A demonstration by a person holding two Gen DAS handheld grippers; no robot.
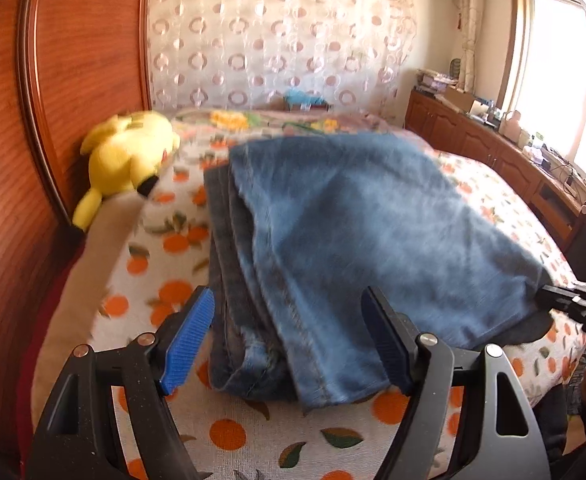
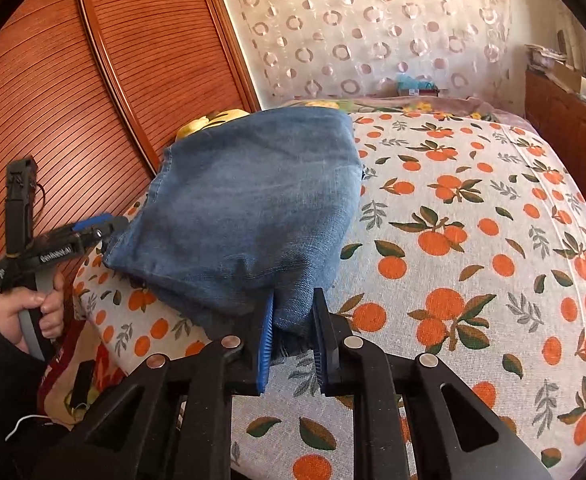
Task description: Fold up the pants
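Blue denim pants (image 1: 353,236) lie folded in several layers on the orange-print bedsheet (image 1: 229,432). My left gripper (image 1: 289,336) is open, its blue pads either side of the near hem edges, above them. In the right wrist view my right gripper (image 2: 293,332) is shut on the near corner of the pants (image 2: 245,208), the fabric pinched between its blue pads. The left gripper also shows in the right wrist view (image 2: 101,224), at the left edge of the pants. The right gripper shows at the right edge of the left wrist view (image 1: 549,296), at the pants' corner.
A yellow plush toy (image 1: 129,156) lies by the wooden headboard (image 1: 33,120) to the left. A patterned curtain (image 1: 277,32) hangs behind the bed. A low wooden cabinet (image 1: 493,148) with clutter runs along the right under a window. The bedsheet (image 2: 473,240) stretches right of the pants.
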